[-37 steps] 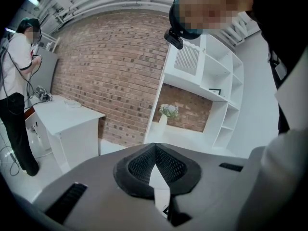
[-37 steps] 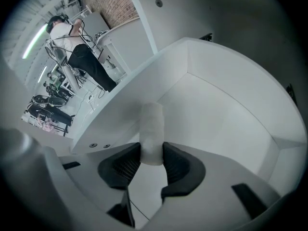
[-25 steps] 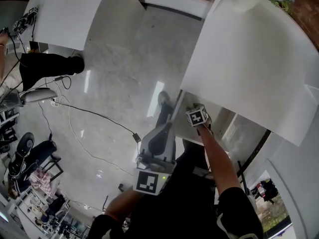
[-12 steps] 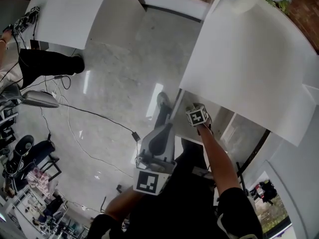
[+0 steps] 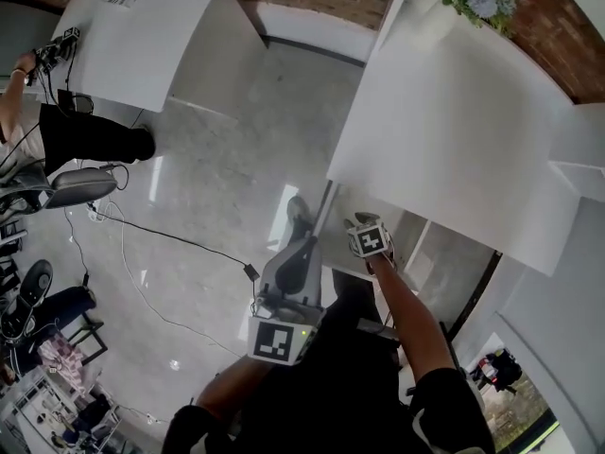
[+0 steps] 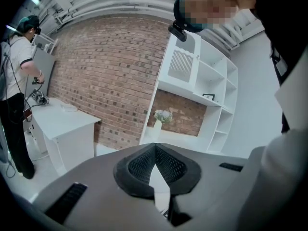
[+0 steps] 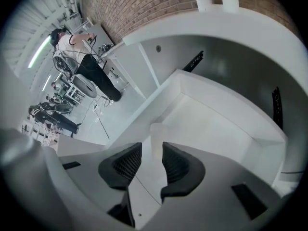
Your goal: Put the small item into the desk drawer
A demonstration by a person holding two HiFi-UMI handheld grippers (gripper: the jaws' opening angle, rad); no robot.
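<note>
Desk drawer open, small item inside; right gripper fingers apart, just narrowing, empty; left gripper fingers closed.

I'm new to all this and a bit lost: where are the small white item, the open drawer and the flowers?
small white item [image 7: 157, 134], right gripper view, on its upper face.
drawer [image 7: 216, 129], right gripper view, on the bare floor inside.
flowers [image 6: 163, 115], left gripper view, on the blooms.
</note>
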